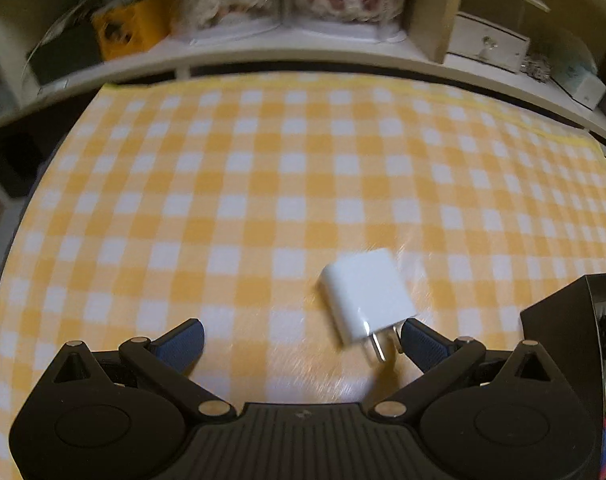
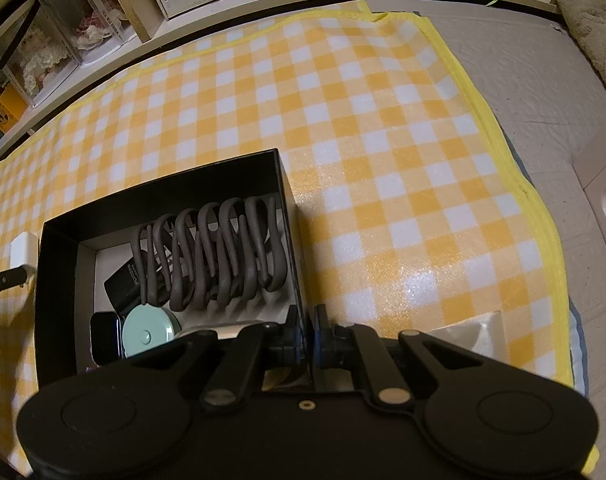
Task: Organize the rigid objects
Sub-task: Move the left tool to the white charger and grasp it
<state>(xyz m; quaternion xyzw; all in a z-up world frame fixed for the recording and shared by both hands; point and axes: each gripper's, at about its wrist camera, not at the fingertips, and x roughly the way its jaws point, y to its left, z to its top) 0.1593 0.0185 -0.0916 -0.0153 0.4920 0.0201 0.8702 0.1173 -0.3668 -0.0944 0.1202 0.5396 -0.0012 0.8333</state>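
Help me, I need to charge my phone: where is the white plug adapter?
The white plug adapter lies on the checked cloth, between the left gripper's open jaws, just left of the black box.

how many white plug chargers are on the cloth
1: a white plastic wall charger lies on the checked cloth, left of the black box. More may be hidden inside the box.

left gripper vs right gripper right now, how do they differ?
1. The left gripper is open wide; the right gripper is shut.
2. The left gripper holds nothing, with the white charger lying on the checked cloth by its right finger; the right gripper is clamped on the black box wall.
3. The left view is motion-blurred; the right view is sharp.
Both are black with blue pads, pointing down.
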